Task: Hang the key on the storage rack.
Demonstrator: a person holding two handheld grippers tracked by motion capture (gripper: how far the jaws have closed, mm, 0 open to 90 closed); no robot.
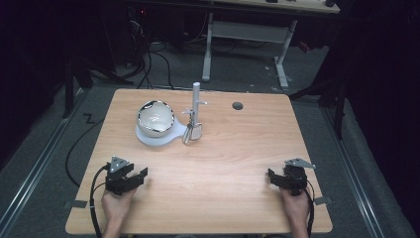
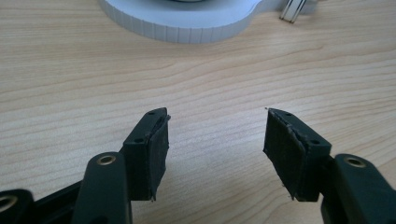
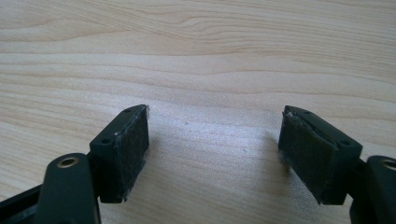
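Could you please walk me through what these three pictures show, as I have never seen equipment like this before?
There is no robot here: a person sits at a wooden table and holds a pair of hand-operated tongs in each hand. The high view looks down from above the person, with the left tongs at the lower left and the right tongs at the lower right. The other two pictures come from small cameras riding on the tongs, looking along their black jaws: the left tongs and the right tongs are both open and hold nothing, with bare wood between the jaws. Farther back on the table stands a shiny bowl on a white base, beside a white post carrying a metal whisk-like attachment.
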